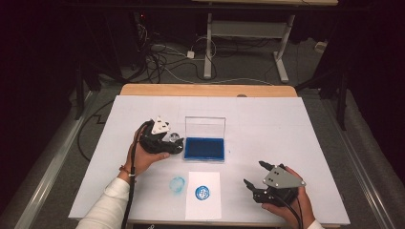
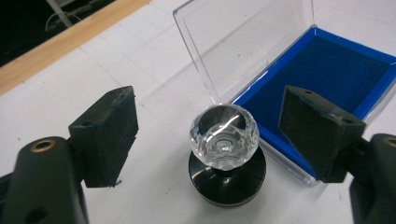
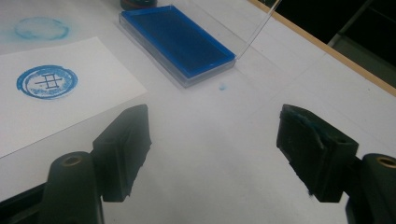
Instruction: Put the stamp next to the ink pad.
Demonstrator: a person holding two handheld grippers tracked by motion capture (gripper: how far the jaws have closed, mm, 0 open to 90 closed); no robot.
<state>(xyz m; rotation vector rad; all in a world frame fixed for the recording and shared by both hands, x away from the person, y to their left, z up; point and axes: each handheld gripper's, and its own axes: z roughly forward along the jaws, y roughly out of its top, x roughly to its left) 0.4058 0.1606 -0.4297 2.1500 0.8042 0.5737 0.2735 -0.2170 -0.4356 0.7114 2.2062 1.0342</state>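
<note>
Beside the ink pad [image 2: 327, 74], both released grippers [image 2: 210, 126] [image 3: 215, 149] grasp nothing; stamp [image 2: 225, 140] stands free.

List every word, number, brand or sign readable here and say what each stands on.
No words, numbers or brand names can be read.
Blue round stamped print on the white paper sheet: a ring around a grid-like sign of crossed lines, no letters.
Faint blue ring smudge on the white table cover: blurred, nothing to read.
</note>
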